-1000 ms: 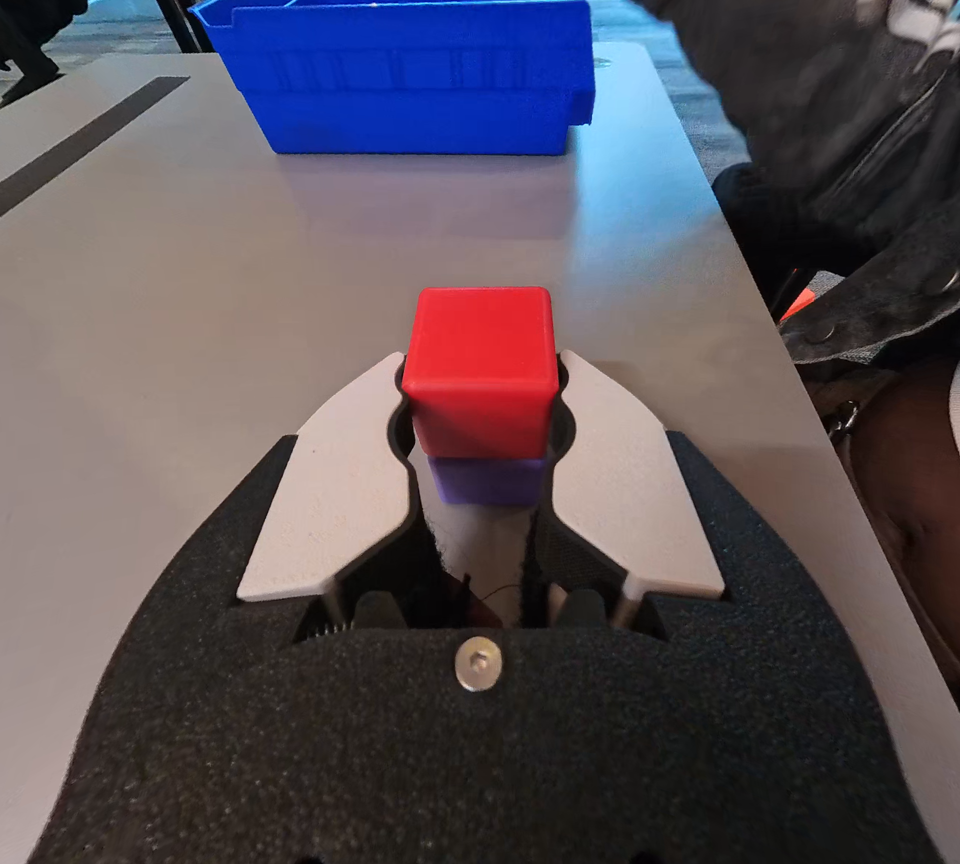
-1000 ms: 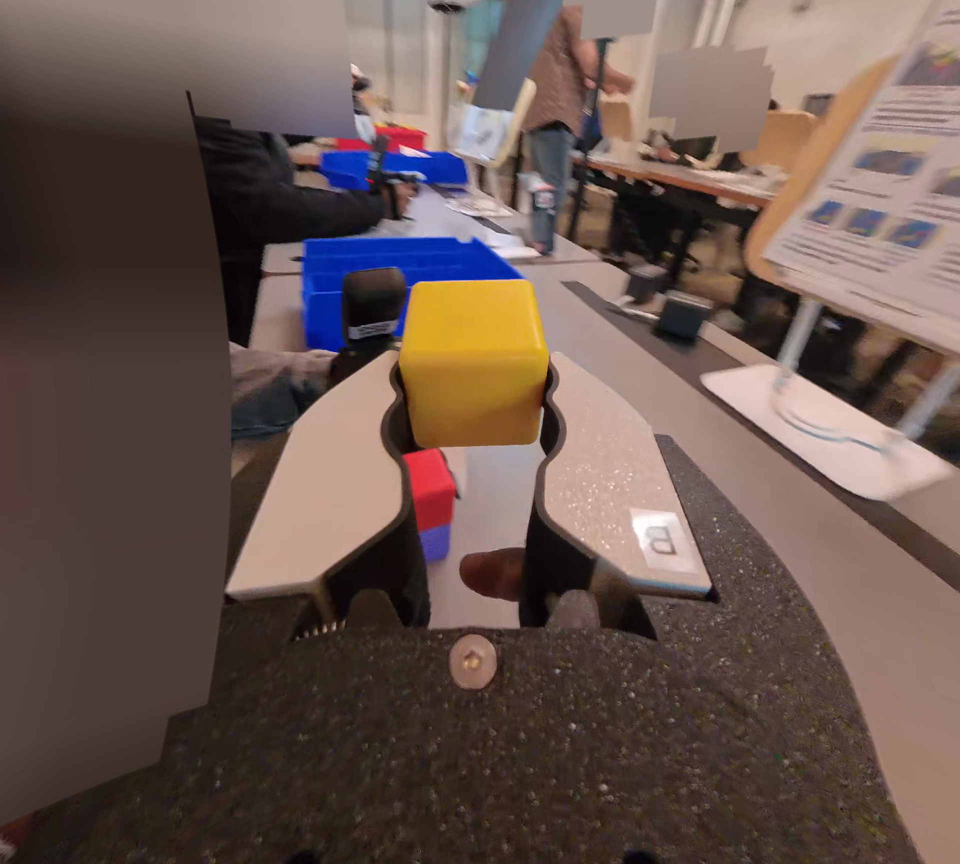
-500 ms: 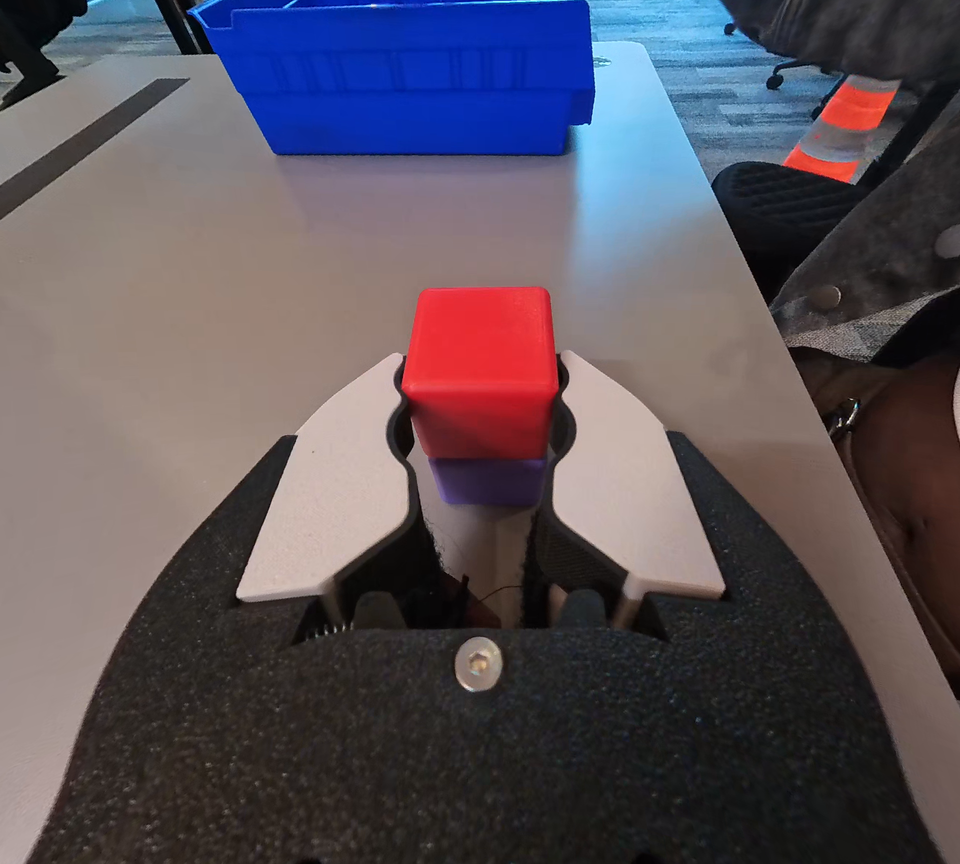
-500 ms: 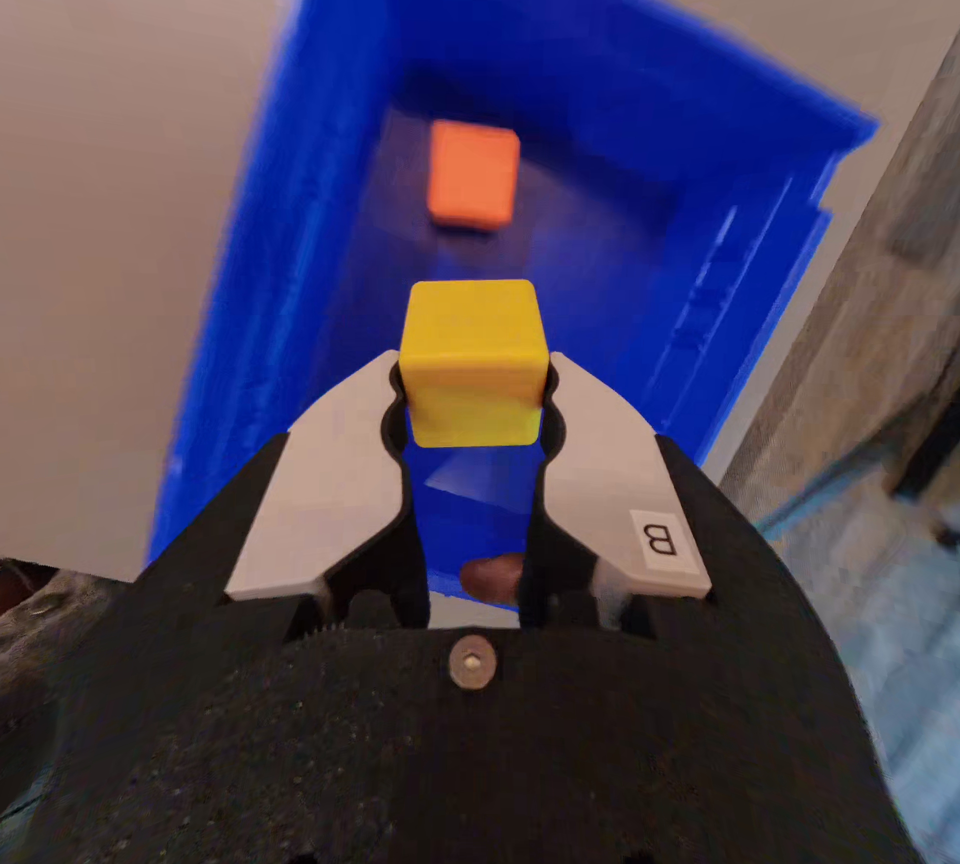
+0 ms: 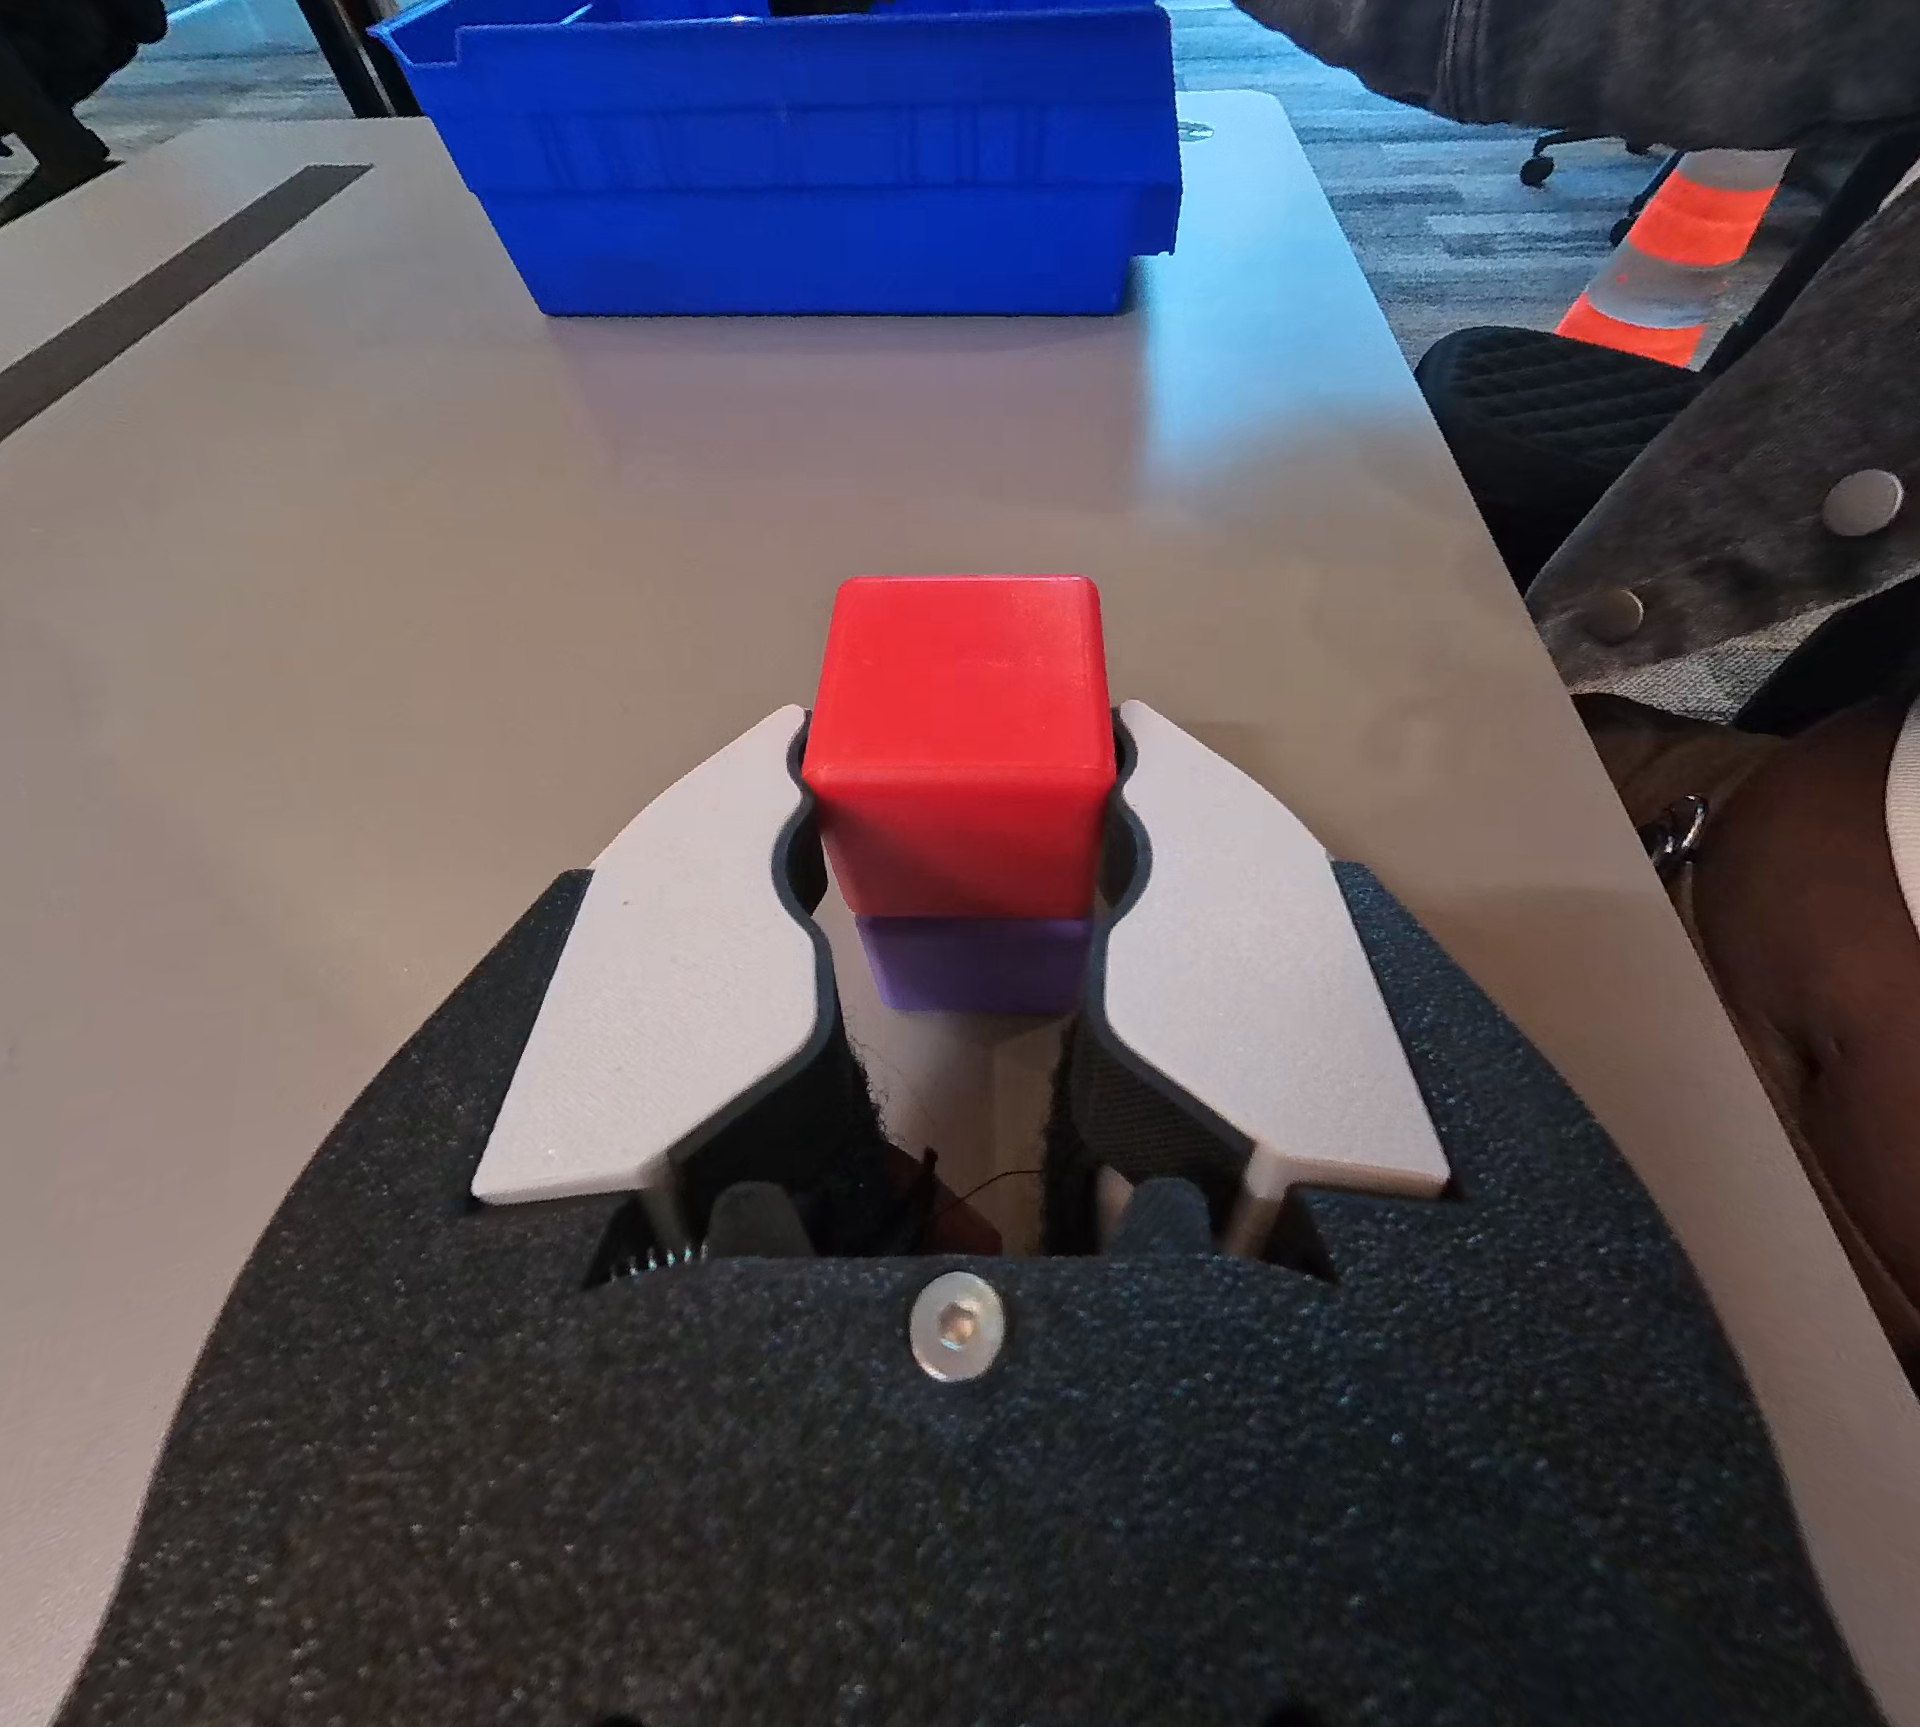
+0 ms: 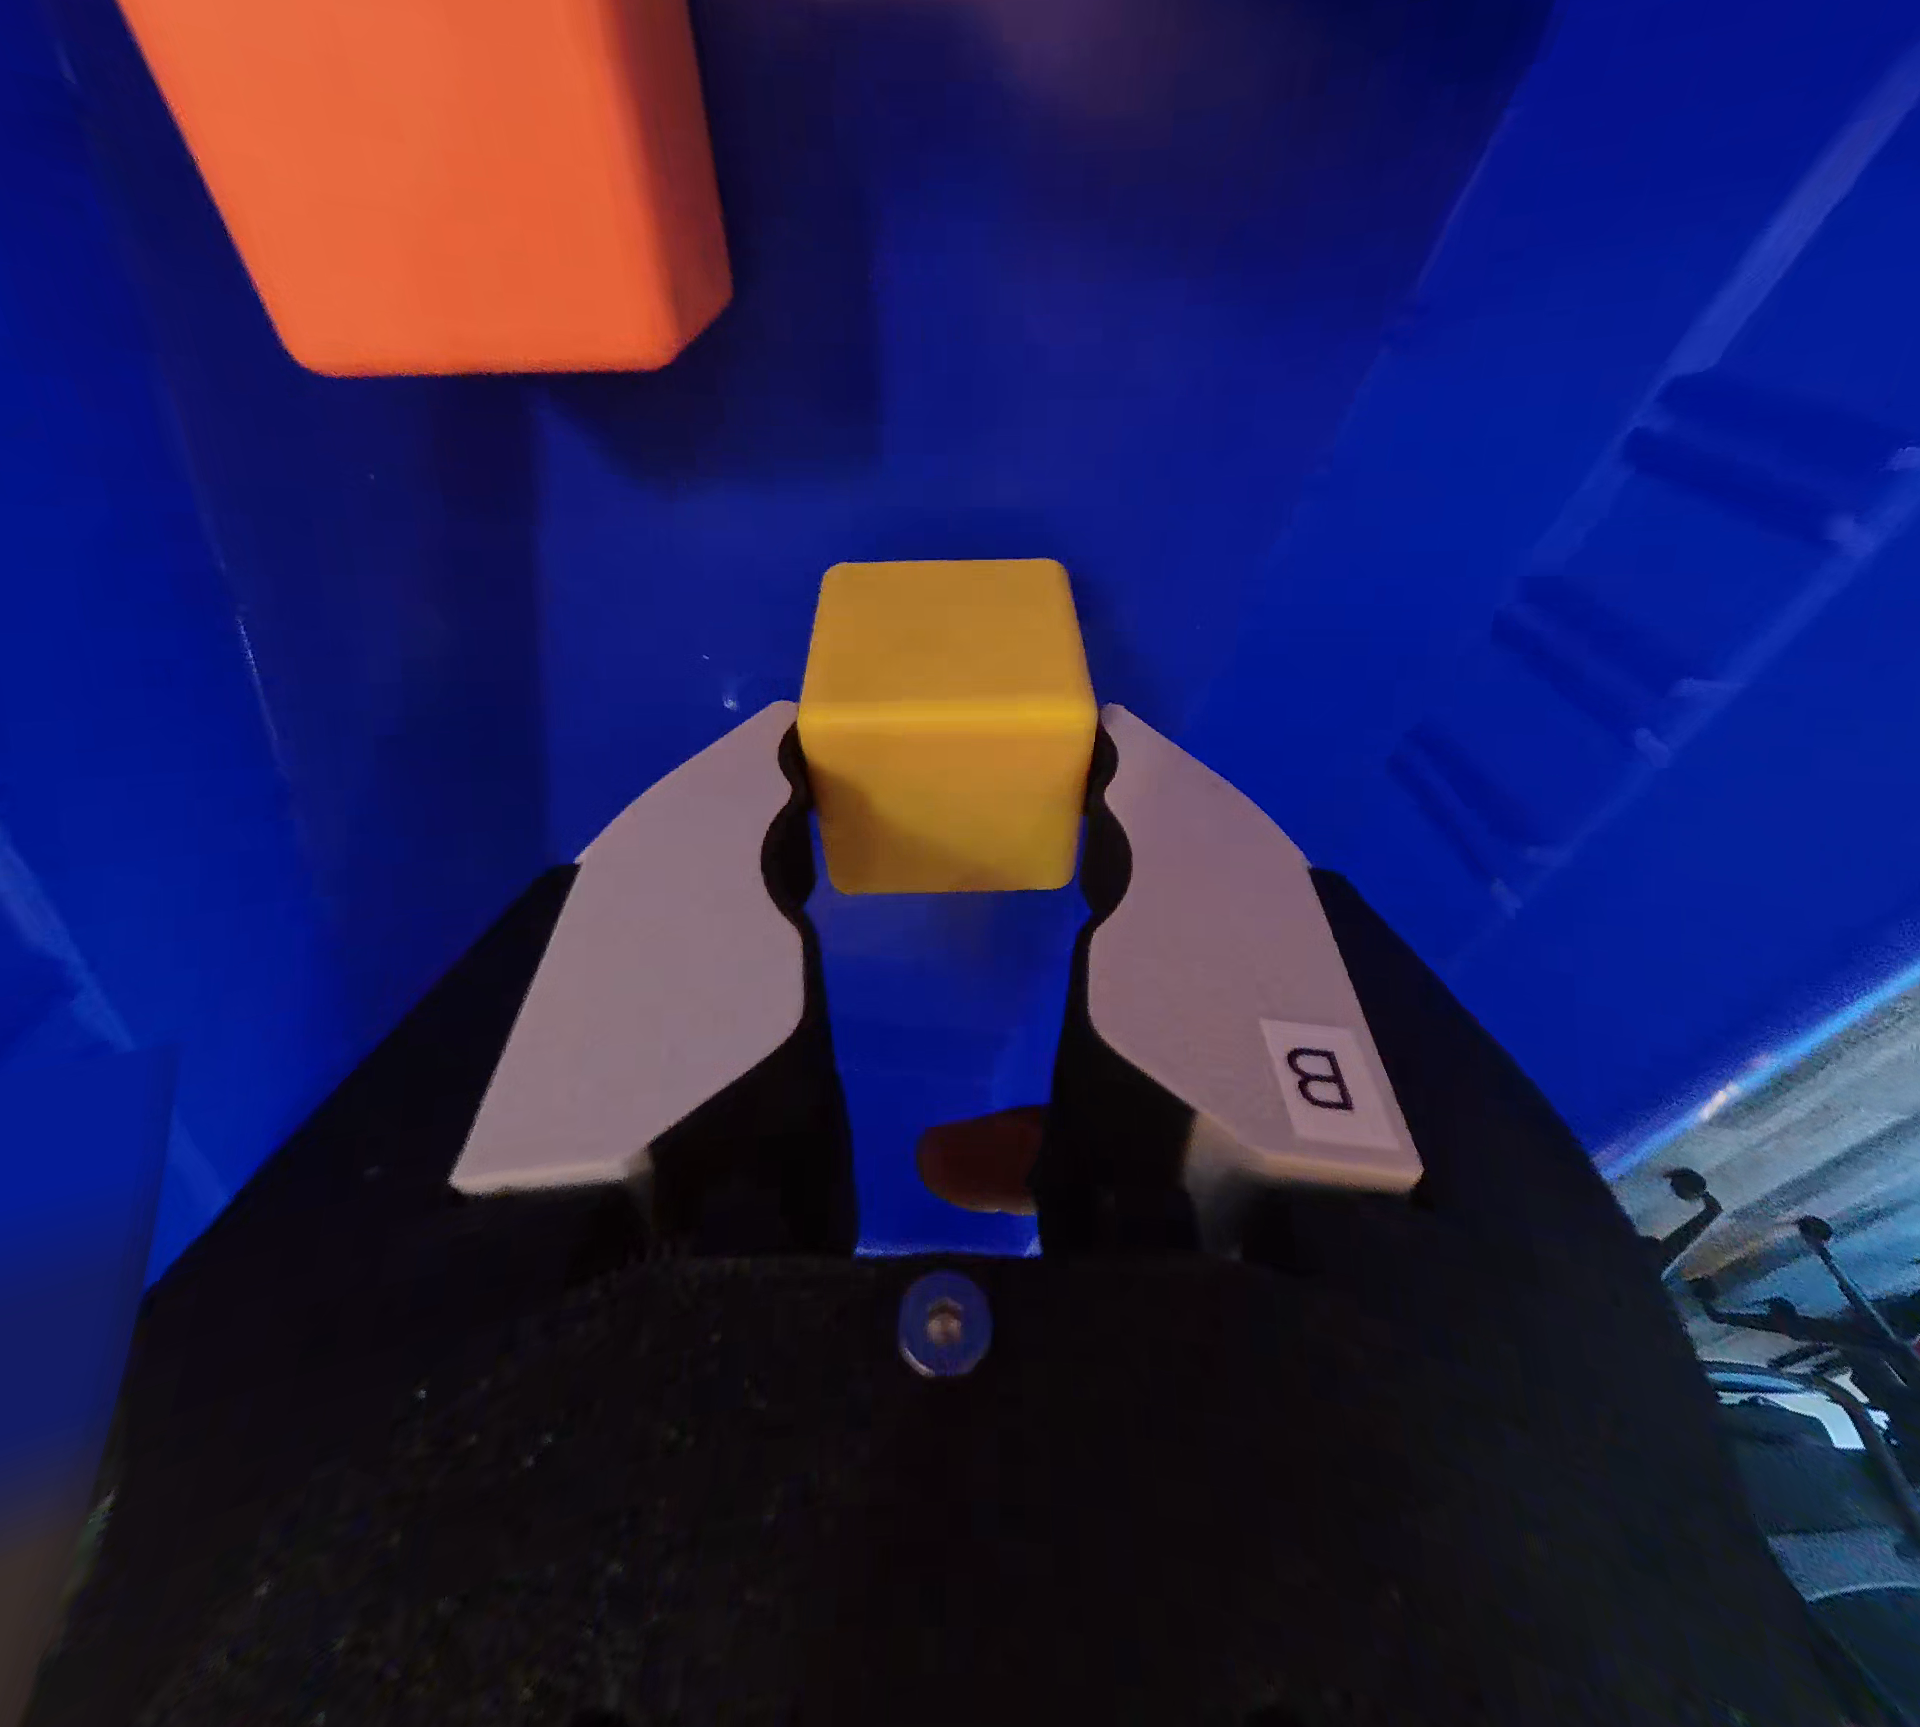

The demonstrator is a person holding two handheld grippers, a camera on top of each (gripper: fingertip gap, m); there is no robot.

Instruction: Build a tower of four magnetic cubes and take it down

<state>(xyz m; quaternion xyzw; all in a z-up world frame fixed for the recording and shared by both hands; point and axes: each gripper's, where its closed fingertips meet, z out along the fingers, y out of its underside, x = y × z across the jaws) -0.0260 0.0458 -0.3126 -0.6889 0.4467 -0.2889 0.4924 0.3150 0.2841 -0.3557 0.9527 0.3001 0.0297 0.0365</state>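
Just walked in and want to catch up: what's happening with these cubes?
A person is working two handheld claws, and a cube tower looks to be coming apart. The left claw grips a red cube sitting on a purple cube on the grey table. The right claw holds a yellow cube down inside the blue bin, where an orange cube already lies.
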